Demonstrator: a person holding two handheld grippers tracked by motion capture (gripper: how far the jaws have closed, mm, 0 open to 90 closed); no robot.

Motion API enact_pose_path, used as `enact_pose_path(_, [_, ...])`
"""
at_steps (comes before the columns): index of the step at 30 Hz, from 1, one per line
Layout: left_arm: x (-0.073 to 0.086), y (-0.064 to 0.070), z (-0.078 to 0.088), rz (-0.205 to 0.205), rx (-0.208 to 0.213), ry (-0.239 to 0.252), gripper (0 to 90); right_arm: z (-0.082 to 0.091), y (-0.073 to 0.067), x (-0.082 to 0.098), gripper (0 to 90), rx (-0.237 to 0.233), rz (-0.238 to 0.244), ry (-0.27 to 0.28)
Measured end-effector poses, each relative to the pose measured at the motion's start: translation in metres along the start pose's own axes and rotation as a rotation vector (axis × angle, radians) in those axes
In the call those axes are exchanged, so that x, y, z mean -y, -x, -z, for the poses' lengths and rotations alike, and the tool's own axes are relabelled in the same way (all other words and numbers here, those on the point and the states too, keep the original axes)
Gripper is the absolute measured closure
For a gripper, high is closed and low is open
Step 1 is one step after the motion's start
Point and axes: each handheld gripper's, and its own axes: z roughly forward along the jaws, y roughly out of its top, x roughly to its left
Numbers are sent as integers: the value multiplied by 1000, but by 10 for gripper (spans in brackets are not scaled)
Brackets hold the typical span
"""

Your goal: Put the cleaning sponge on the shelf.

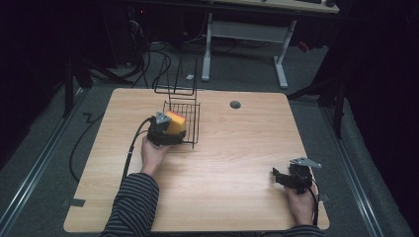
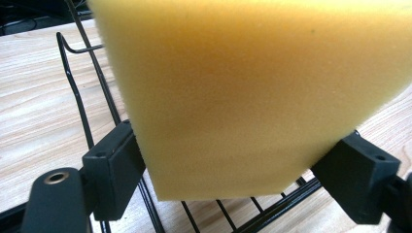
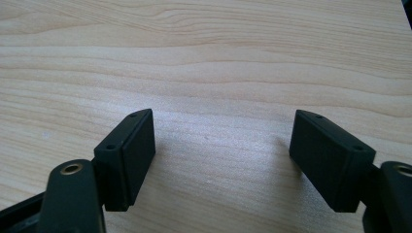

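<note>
Yellow sponge (image 2: 252, 92), top cut off in the left gripper view, standing in the black wire basket (image 1: 191, 121) on the wooden surface (image 1: 232, 163), flanked by the left gripper's (image 1: 165, 129) jaws, contact unclear; right gripper (image 3: 221, 160), jaws spread, nothing between.

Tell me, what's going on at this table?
A person at a wooden table holds a grasping tool in each hand. The left tool has a yellow sponge between its jaws, at the black wire rack, with the rack's bars right under it. The pads still touch the sponge's sides. The right tool rests open over bare tabletop near the right edge, holding nothing.
</note>
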Motion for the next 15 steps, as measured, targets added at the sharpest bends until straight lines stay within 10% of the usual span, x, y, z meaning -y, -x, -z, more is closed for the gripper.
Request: enact_pose_path(15, [1,0,-2,7,10,-1,145,0,0,0,250,0,0,0])
